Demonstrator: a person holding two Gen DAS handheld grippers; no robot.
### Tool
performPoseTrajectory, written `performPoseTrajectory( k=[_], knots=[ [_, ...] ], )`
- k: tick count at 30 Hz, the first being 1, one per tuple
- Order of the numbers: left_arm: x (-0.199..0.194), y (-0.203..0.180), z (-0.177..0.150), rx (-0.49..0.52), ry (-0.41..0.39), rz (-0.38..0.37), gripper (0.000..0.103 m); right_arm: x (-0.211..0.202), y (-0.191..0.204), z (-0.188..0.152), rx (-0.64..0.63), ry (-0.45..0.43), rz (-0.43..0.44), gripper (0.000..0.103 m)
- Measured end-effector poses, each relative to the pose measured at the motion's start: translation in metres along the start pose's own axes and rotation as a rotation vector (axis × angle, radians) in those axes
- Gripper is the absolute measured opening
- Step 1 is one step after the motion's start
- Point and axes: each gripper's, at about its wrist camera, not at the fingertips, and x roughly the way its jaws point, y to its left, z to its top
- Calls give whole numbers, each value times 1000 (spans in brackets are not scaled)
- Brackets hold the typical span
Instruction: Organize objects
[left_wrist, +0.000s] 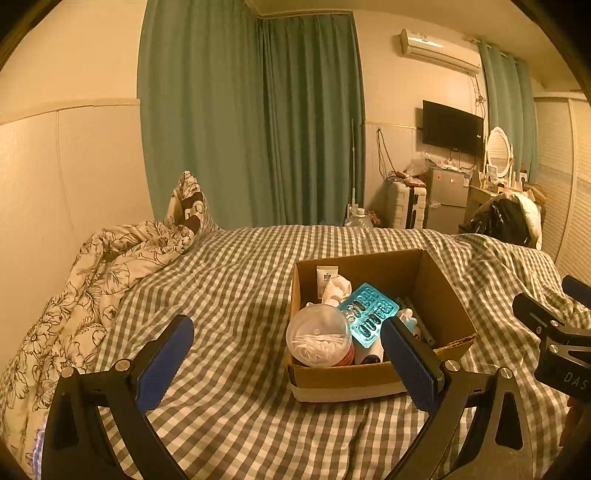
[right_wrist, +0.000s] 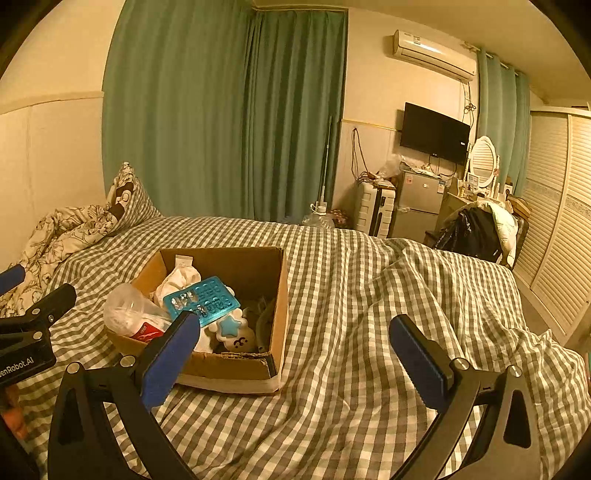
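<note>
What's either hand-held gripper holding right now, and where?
Nothing. Left hand-held gripper and right hand-held gripper are both open and empty above the bed, near the box.

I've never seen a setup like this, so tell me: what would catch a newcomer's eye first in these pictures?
Probably the cardboard box on the checked bedspread, crammed with small items: a bright teal blister pack lying on top and a clear tub of cotton swabs at its near left corner. Next, the blue-padded left gripper and right gripper, both wide open and empty, in front of the box.
</note>
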Motion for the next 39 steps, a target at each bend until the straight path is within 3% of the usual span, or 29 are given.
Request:
performPoseTrajectory(
  k=[39],
  knots=[
    [3, -3, -5, -6, 30, -4, 103, 3, 4, -6, -16, 24, 4, 103]
  ],
)
